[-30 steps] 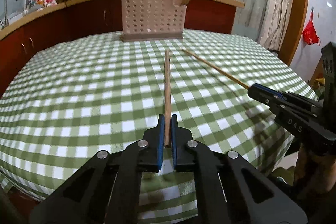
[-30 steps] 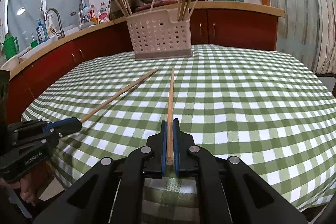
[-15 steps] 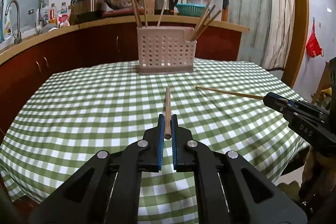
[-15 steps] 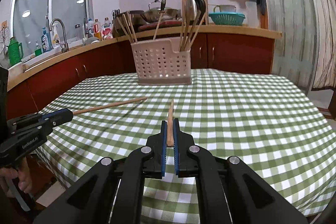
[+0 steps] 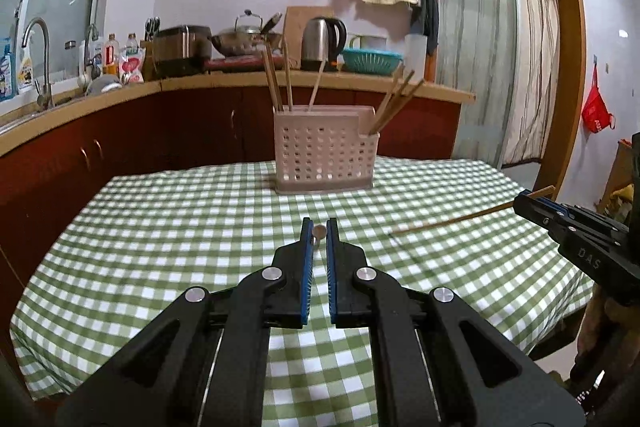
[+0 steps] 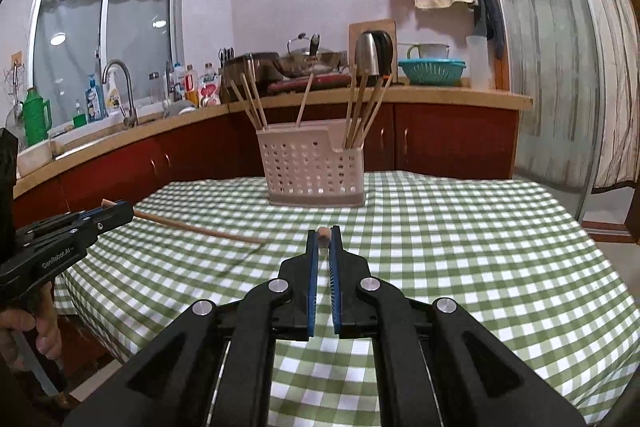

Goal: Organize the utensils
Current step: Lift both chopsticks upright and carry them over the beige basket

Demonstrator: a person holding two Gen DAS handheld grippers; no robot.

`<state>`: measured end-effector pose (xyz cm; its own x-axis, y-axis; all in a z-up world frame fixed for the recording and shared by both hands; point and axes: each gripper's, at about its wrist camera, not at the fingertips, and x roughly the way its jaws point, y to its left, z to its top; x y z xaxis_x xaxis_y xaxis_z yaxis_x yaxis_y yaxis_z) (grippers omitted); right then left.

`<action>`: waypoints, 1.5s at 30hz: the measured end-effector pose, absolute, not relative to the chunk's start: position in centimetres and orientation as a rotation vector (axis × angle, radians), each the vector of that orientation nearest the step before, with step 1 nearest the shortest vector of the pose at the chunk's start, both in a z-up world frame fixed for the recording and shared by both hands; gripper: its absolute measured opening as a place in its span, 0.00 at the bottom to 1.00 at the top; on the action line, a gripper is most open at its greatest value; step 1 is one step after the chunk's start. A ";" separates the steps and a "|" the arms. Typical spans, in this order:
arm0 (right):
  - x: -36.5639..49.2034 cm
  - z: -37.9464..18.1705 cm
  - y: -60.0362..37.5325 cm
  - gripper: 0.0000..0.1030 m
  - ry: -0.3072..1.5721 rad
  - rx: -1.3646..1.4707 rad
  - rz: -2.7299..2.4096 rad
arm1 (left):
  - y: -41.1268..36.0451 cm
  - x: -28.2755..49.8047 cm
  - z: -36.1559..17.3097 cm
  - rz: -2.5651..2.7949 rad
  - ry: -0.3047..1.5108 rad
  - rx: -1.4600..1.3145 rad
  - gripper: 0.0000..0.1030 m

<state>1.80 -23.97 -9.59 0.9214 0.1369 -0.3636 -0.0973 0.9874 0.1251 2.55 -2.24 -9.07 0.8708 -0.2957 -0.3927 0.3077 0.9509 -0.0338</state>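
My left gripper point(image 5: 319, 231) is shut on a wooden chopstick point(image 5: 319, 231), seen end-on in its own view; from the right wrist view it slants down to the right point(image 6: 200, 228) from the left gripper point(image 6: 116, 213). My right gripper point(image 6: 324, 235) is shut on a second chopstick point(image 6: 323, 234), which in the left wrist view points left point(image 5: 452, 221) from the right gripper point(image 5: 532, 201). Both are held above the table. A pink perforated utensil holder point(image 5: 326, 161) with several chopsticks stands at the table's far side, also in the right wrist view point(image 6: 314, 167).
The round table has a green checked cloth point(image 5: 160, 227). Behind it runs a red kitchen counter point(image 5: 120, 131) with a kettle point(image 5: 322, 43), pots and a sink tap point(image 6: 120, 91). A curtained doorway point(image 5: 500, 67) is to the right.
Both grippers have lifted and tilted their chopsticks up from the table; each chopstick now points along its camera's line of sight. The views have swung upward toward the holder and wall.
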 end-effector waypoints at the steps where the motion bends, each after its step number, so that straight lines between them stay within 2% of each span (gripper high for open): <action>1: 1.8 -9.3 -24.1 0.06 0.373 0.107 0.120 | -2.1 2.6 -8.8 -0.315 0.400 0.028 0.07; 20: 5.1 -6.3 -24.6 0.06 0.335 0.121 0.141 | -1.9 6.4 -5.1 -0.336 0.382 -0.005 0.07; 45: 7.8 -4.7 -24.1 0.06 0.316 0.106 0.146 | -2.0 9.6 -3.9 -0.300 0.360 -0.020 0.07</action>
<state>7.84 -24.07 -4.75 0.9400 0.1597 -0.3014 -0.1265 0.9838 0.1267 9.61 -2.02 -3.91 0.8920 -0.2925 -0.3445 0.2856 0.9556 -0.0719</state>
